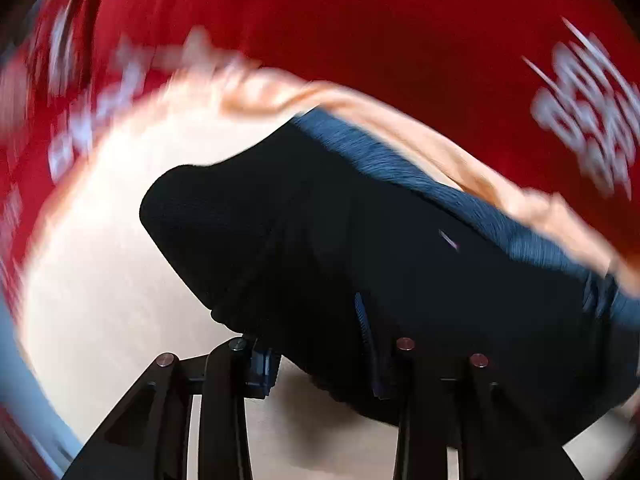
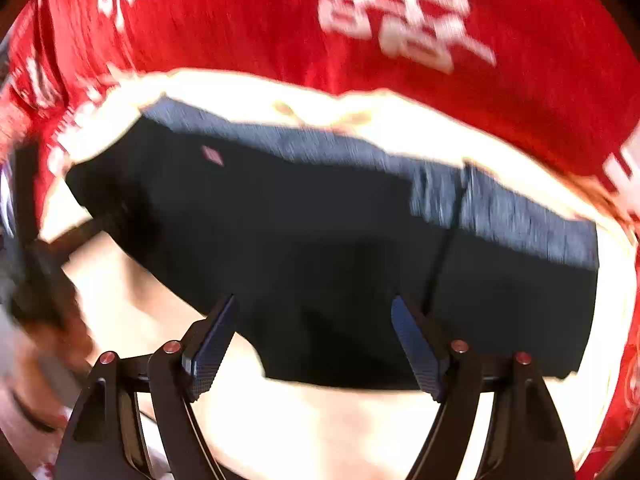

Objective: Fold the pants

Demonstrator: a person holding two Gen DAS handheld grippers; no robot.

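Observation:
The dark navy pants [image 1: 320,220] lie folded on a pale tabletop [image 1: 100,280], with the ribbed blue waistband [image 1: 400,160] on the far side. My left gripper [image 1: 316,360] is shut on the near edge of the pants. Cloth fills the gap between its pads and drapes over the right finger. In the right wrist view the pants [image 2: 320,220] spread across the middle. My right gripper [image 2: 314,304] hovers over their near edge, open, with nothing between its fingers. Both views are motion-blurred.
A red cloth with white lettering [image 2: 240,32] surrounds the pale tabletop [image 2: 320,420] on the far side and both flanks, red cloth [image 1: 400,40] likewise. A blurred hand and a dark shape [image 2: 40,280] sit at the left edge of the right wrist view.

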